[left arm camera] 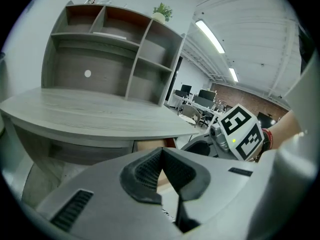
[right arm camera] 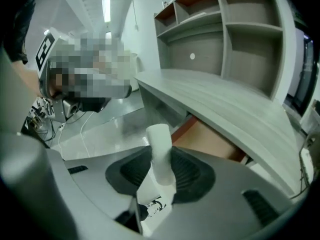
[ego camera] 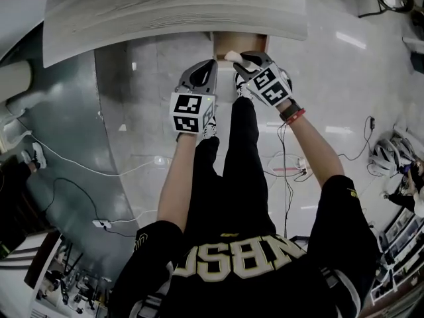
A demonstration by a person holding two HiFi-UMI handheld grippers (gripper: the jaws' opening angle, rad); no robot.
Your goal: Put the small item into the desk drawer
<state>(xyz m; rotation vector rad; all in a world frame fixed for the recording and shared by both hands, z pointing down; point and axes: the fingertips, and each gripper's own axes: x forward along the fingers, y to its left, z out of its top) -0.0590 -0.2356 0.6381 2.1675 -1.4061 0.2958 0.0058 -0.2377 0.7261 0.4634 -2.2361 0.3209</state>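
The small item (right arm camera: 159,139) is a white tube-like piece with a printed label at its base. My right gripper (right arm camera: 161,158) is shut on it, the item standing up between the dark ribbed pads. In the head view this gripper (ego camera: 244,59) holds the white item (ego camera: 232,55) just in front of the open desk drawer (ego camera: 240,42), whose brown inside (right arm camera: 210,140) shows under the grey desk top (ego camera: 179,12). My left gripper (ego camera: 201,68) hangs beside it to the left, its jaws shut with nothing between them (left arm camera: 161,152). The drawer (left arm camera: 152,145) lies just beyond its tips.
A grey shelf unit (left arm camera: 110,49) with a small plant (left arm camera: 161,11) stands on the desk. White and black cables (ego camera: 99,171) and a power strip (ego camera: 103,224) lie on the glossy floor at left. More cables (ego camera: 291,164) trail at right.
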